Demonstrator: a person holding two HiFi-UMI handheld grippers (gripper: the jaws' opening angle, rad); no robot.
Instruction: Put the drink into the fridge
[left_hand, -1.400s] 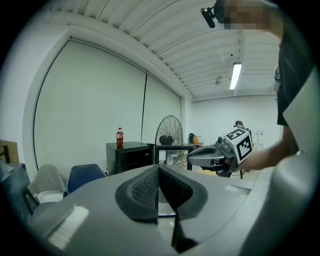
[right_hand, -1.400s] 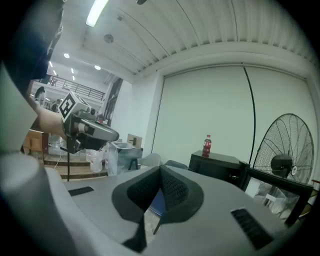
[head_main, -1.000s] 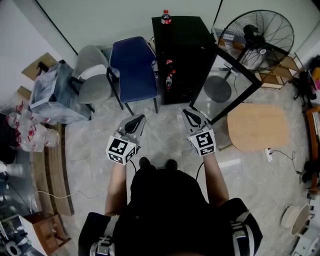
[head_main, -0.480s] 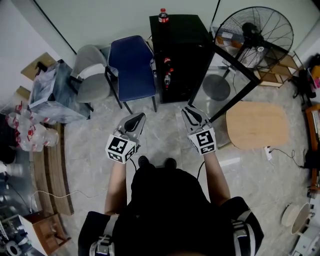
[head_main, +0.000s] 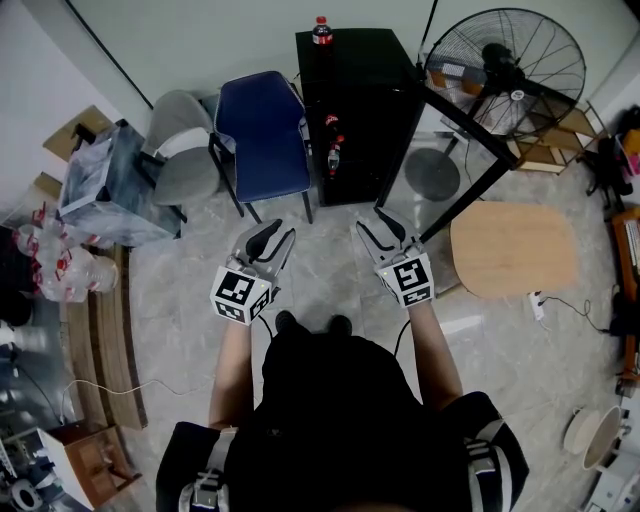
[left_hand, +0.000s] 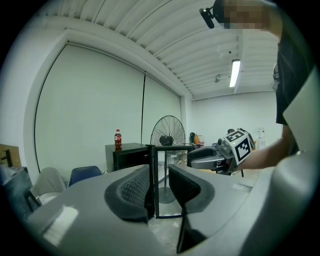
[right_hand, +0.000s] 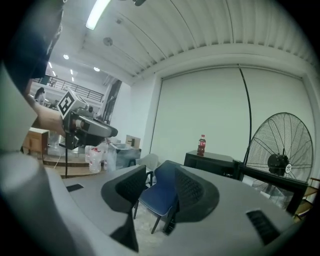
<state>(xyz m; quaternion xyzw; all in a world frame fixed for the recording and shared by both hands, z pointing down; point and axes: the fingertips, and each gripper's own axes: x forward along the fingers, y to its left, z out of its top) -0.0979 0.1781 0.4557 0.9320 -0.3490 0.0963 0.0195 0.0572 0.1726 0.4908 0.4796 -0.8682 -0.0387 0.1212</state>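
A cola bottle with a red label stands on top of the black fridge, at its back left corner. The fridge's glass door hangs open to the right, and two small bottles show inside. Both grippers hover side by side over the floor, well short of the fridge. The jaws of my left gripper are opening with nothing between them. My right gripper is opening too, also empty. The bottle shows far off in the left gripper view, and in the right gripper view the bottle is just as distant.
A blue chair and a grey chair stand left of the fridge. A large floor fan is behind the open door, with a round wooden table to my right. Boxes and bags line the left side.
Both grippers' jaws were shut a second ago and now stand apart. The hands have barely shifted; the view has slid slightly toward the fridge.
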